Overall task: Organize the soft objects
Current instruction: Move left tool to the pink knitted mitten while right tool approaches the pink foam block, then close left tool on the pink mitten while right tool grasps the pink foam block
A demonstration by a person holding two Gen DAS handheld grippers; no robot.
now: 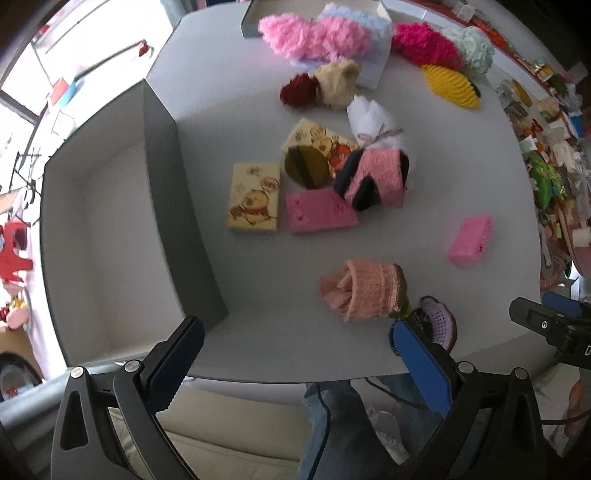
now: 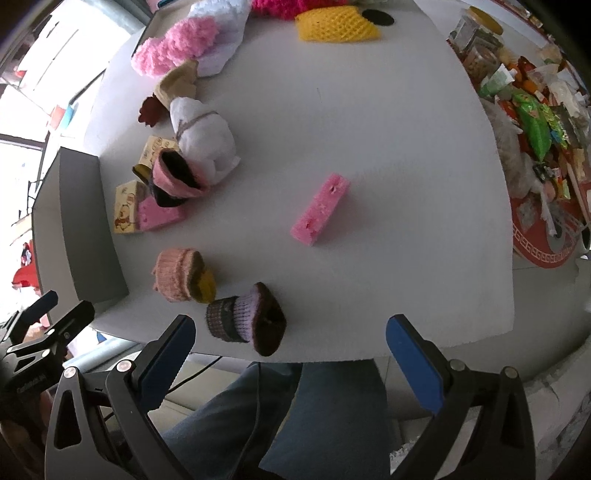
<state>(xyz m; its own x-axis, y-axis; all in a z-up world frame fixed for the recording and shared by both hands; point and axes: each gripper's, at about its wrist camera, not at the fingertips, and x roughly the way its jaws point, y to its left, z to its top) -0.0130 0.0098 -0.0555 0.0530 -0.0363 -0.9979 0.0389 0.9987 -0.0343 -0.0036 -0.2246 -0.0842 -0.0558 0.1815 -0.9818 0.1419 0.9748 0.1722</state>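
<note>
Soft items lie scattered on a pale grey table (image 1: 258,314). In the left wrist view my left gripper (image 1: 295,339) hangs open over the near table edge, with a peach knitted roll (image 1: 364,291) just ahead of it and an empty grey box (image 1: 110,229) to its left. A purple knitted roll (image 2: 245,319) lies between the open fingers of my right gripper (image 2: 291,338) in the right wrist view, untouched. A pink sponge block (image 2: 320,209) rests mid-table. Further back lie cartoon-printed yellow sponges (image 1: 253,197), a pink flat sponge (image 1: 319,210), a white tied cloth (image 1: 376,127) and fluffy pink yarn (image 1: 314,35).
A yellow foam net (image 2: 338,24) and magenta fluff (image 1: 424,42) sit at the far side. Snack packets and clutter (image 2: 535,122) crowd the right beyond the table. A person's jeans-clad legs (image 2: 295,413) show below the near edge. The other gripper's body (image 1: 550,328) appears at the right.
</note>
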